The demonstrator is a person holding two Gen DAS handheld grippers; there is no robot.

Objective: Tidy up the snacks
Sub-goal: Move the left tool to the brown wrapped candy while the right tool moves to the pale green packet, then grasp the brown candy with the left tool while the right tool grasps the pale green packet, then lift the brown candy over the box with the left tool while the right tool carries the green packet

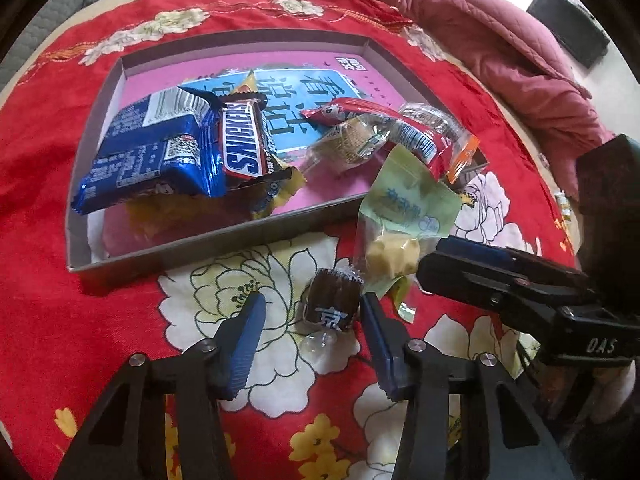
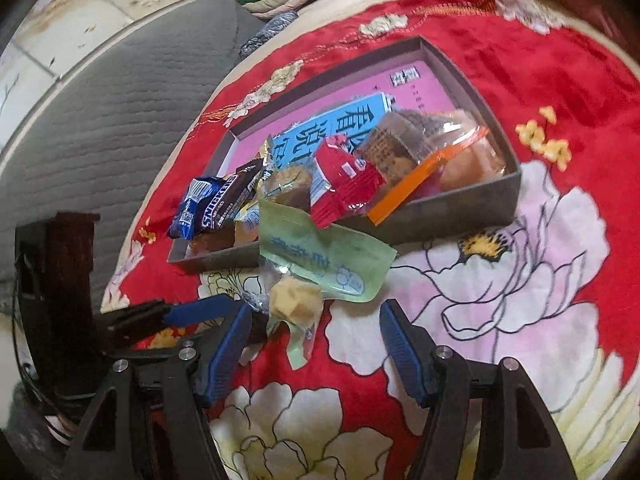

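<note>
Lying lengthwise between the left gripper's [image 1: 312, 312] parted, non-touching fingers: dark candy [image 1: 334, 300].

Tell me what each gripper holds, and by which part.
Nothing held. The left gripper straddles the brown candy without pressing it; the right gripper stands open around the green packet.

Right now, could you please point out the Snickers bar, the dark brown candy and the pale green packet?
Snickers bar [image 1: 243, 142]: left wrist view, on its white lettering.
Dark brown candy [image 1: 333, 295]: left wrist view, on its dark body.
Pale green packet [image 2: 320, 258]: right wrist view, on its printed green part.
</note>
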